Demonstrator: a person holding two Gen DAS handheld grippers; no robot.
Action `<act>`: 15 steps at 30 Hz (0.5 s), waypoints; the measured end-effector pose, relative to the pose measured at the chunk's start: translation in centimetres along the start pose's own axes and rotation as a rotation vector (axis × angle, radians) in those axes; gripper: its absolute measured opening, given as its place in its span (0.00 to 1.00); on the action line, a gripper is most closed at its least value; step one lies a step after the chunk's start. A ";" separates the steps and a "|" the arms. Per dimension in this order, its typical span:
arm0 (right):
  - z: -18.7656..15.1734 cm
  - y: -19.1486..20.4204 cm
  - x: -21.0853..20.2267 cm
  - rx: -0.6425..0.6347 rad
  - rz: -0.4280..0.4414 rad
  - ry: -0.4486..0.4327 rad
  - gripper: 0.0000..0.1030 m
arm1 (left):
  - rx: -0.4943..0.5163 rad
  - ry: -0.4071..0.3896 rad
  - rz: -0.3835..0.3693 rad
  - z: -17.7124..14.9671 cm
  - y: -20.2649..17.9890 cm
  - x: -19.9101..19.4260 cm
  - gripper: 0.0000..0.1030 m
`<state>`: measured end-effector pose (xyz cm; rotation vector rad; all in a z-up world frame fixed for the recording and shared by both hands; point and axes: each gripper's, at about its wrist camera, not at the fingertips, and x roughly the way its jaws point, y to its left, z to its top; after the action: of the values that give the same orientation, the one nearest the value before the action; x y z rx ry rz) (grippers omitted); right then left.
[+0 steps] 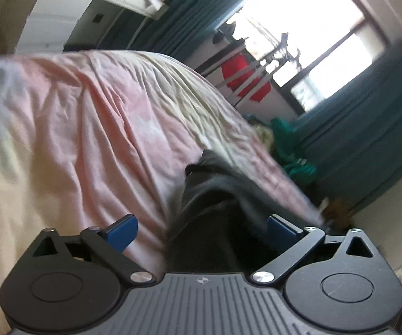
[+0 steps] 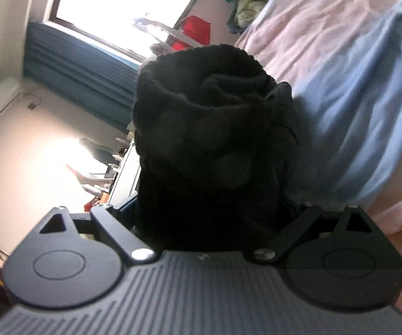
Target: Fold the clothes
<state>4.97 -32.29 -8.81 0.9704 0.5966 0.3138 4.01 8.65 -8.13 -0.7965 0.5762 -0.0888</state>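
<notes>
A black garment (image 1: 209,195) lies bunched on the bed and runs between the blue pads of my left gripper (image 1: 202,231), whose jaws stand wide apart around it without pinching. In the right wrist view the same black knit garment (image 2: 209,128) rises as a thick rolled bundle straight out of my right gripper (image 2: 209,217). Its fingers are hidden behind the cloth, and the linkage arms are drawn in around the bundle, holding it off the bed.
The bed has a wrinkled pink, cream and pale blue cover (image 1: 95,128), also in the right wrist view (image 2: 354,89). Teal curtains (image 1: 368,150), a bright window (image 1: 307,22), a red item on a rack (image 1: 245,78) and a pile of green clothes (image 1: 293,150) are beyond the bed.
</notes>
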 end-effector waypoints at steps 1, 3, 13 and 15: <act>-0.1 0.1 0.1 -0.010 -0.017 0.006 0.93 | -0.025 0.011 -0.020 0.4 0.3 0.4 0.98; -0.2 -0.3 0.9 -0.027 -0.091 0.031 0.92 | -0.048 0.054 -0.041 1.1 0.6 1.8 0.99; -1.3 -1.1 1.9 -0.055 -0.262 0.087 0.81 | 0.204 0.244 -0.053 2.5 -3.2 8.1 1.00; -1.2 -0.8 1.6 -0.051 -0.248 0.066 0.75 | 0.215 0.267 -0.063 2.7 -3.4 8.9 0.96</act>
<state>5.51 -31.13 -10.56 0.8293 0.7580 0.1395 13.43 5.43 -8.30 -0.5962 0.7795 -0.3135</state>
